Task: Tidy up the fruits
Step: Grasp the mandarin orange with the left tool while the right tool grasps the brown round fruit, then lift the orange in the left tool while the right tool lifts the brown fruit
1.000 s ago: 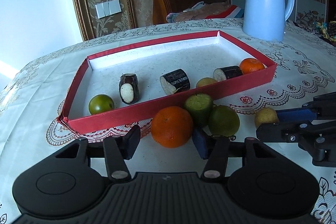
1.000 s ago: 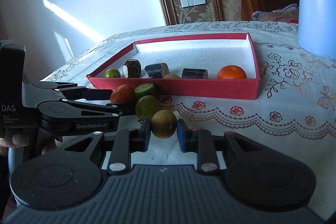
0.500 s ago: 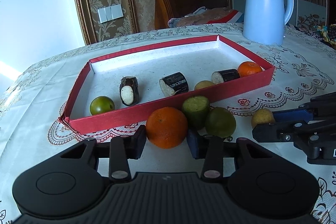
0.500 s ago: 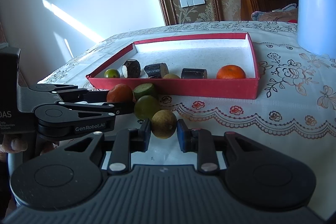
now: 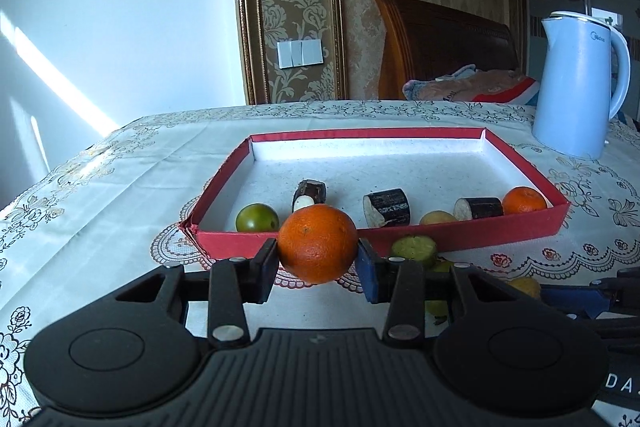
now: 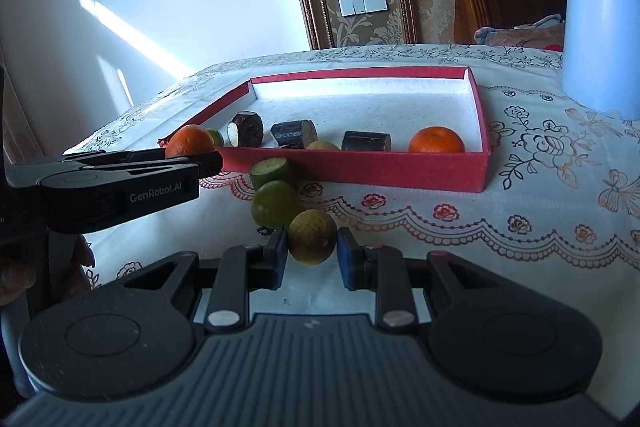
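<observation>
The left gripper (image 5: 318,263), whose side is reading "GenRobot.AI" in the right wrist view, is pinching a large round orange (image 5: 317,243) between its jaws and holding it raised just in front of the near left corner of the shallow red cardboard tray with a white floor (image 5: 460,239). The right gripper (image 6: 312,259) is sitting low on the worktop with its jaws closing against a small yellowish round fruit (image 6: 312,235); whether both pads are touching it I cannot tell. Just beyond that fruit a green round citrus (image 6: 275,202) and a green cut cylinder of fruit (image 6: 271,171) are lying on the white lace-patterned tablecloth (image 6: 520,227), close against the tray's near wall. Inside the tray, along its near wall, a small green fruit (image 5: 256,217), three dark-skinned white-fleshed cut pieces (image 5: 387,207), a pale yellow fruit (image 5: 439,217) and a small orange tangerine (image 5: 524,200) are resting, while the far half of the tray floor is lying open. Beyond the tray's far right corner a pale blue electric kettle (image 5: 576,87) marked "Midea" is standing near the worktop's far edge.
</observation>
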{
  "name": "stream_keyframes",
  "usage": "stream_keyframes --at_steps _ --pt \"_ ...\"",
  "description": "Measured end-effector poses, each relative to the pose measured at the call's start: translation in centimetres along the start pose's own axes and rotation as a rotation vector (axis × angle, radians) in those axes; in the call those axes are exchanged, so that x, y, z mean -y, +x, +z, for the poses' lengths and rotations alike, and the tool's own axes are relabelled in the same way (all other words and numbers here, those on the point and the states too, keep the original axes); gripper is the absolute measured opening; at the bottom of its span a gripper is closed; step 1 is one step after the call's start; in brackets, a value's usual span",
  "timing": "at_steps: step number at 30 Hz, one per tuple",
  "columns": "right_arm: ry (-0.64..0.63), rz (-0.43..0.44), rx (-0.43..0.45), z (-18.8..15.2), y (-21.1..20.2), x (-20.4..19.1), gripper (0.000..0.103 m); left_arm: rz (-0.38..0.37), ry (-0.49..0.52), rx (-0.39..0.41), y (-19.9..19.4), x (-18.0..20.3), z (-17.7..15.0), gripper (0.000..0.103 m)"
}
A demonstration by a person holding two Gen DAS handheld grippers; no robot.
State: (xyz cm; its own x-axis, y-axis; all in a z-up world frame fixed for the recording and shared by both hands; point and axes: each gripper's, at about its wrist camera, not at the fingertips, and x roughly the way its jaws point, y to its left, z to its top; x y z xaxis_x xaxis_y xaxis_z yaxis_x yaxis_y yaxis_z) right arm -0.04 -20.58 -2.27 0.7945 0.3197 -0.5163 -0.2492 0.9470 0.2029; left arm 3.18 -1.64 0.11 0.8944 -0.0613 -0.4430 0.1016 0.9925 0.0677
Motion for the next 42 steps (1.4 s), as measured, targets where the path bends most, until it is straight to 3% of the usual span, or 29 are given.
stream_keyframes --at_steps 8,42 --pt "0.001 -0.006 -0.003 0.0 0.1 0.1 0.026 0.053 -0.058 0.03 0.0 -0.6 -0.1 0.041" --pt "0.022 -0.079 0.048 1.0 1.1 -0.4 0.026 0.049 -0.074 0.07 -0.4 -0.8 -0.4 0.041"
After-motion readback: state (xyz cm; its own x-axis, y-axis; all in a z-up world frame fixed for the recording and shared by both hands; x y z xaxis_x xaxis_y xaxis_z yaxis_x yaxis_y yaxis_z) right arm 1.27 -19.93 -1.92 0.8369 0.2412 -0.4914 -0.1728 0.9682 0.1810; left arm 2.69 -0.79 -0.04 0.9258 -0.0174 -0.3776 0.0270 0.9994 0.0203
